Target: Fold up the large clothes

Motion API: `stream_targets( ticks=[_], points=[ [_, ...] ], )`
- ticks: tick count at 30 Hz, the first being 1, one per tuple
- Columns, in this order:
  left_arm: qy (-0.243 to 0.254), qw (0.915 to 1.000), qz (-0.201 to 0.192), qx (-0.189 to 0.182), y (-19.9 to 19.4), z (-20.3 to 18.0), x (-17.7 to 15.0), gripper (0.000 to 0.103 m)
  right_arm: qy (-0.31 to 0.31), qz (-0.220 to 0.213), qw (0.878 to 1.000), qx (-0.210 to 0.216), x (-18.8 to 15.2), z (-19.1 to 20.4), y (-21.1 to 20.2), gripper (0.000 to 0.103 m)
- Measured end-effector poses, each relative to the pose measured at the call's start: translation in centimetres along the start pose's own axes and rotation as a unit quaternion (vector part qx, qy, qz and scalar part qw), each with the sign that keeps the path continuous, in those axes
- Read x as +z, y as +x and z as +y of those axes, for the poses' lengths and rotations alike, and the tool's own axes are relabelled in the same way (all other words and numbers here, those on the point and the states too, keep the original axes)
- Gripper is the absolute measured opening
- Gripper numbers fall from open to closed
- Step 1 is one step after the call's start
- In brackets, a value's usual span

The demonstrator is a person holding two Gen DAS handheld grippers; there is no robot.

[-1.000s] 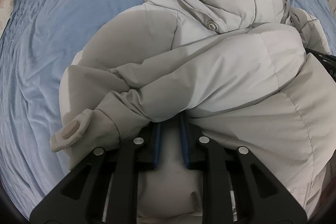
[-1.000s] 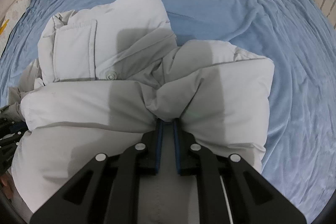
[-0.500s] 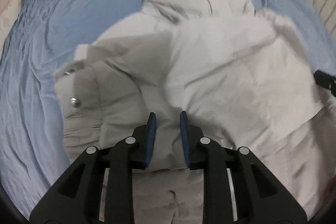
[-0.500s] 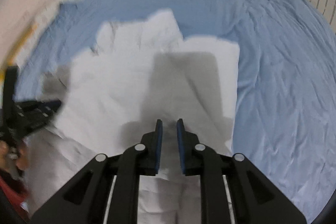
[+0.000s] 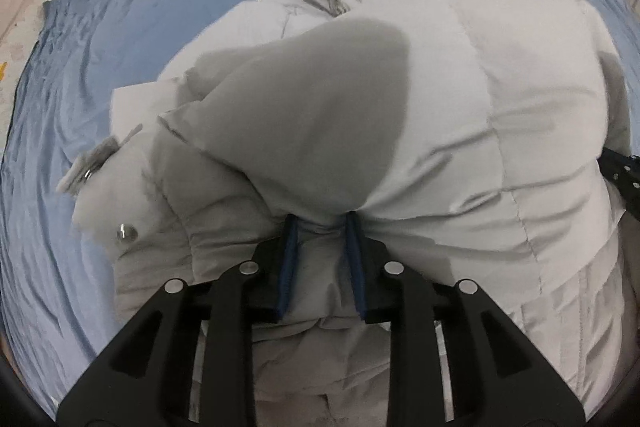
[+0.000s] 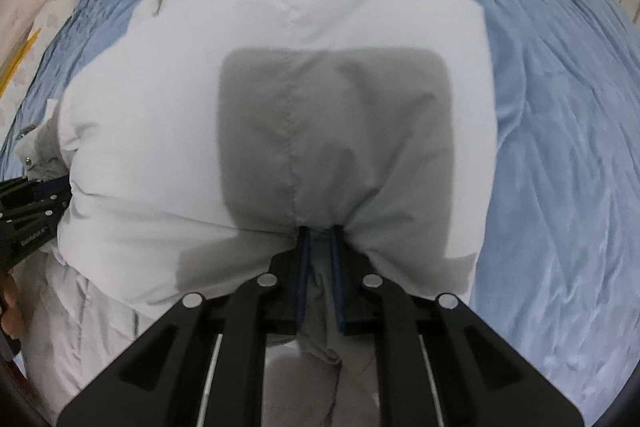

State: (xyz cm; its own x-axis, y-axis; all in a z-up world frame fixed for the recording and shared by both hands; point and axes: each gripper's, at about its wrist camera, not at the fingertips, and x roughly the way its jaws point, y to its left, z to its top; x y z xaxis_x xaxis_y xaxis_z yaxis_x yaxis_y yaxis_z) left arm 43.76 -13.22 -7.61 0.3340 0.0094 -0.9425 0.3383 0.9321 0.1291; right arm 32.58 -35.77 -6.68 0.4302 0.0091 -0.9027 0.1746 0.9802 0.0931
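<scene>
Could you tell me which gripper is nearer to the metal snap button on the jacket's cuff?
Left. The left gripper grips the puffer jacket just right of the snap button; the right gripper grips the jacket's far side, beyond the left one.

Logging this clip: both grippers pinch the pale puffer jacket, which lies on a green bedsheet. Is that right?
Not quite: the bedsheet is blue, not green, as the right wrist view shows. The rest stands: the left gripper and the right gripper each have their jaws pinched on the pale puffer jacket.
</scene>
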Motion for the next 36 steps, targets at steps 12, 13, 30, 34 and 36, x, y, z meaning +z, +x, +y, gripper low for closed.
stream_targets(
  ticks=[12,13,30,34,36],
  points=[
    [-0.048,0.9895,-0.136,0.016,-12.2,5.0,-13.9,0.077,-0.006,-0.172,0.985,-0.017,-17.8,-0.3,-17.1,0.069],
    [-0.053,0.9889,-0.137,0.019,-12.5,5.4,-15.7,0.08,-0.003,-0.173,0.985,-0.022,-19.5,-0.6,-17.7,0.069],
    [-0.095,0.9893,-0.089,-0.066,-10.8,-0.2,-35.6,0.083,0.081,-0.121,0.986,-0.076,-32.4,-10.7,-20.9,0.082],
    [-0.054,0.9933,-0.089,-0.051,-10.3,-2.9,-35.3,0.084,0.089,-0.115,0.987,-0.068,-32.5,-10.9,-20.1,0.084],
    [-0.052,0.994,-0.084,-0.047,-9.2,-3.6,-34.8,0.084,0.086,-0.106,0.988,-0.066,-32.3,-10.8,-19.3,0.084]
  ],
)
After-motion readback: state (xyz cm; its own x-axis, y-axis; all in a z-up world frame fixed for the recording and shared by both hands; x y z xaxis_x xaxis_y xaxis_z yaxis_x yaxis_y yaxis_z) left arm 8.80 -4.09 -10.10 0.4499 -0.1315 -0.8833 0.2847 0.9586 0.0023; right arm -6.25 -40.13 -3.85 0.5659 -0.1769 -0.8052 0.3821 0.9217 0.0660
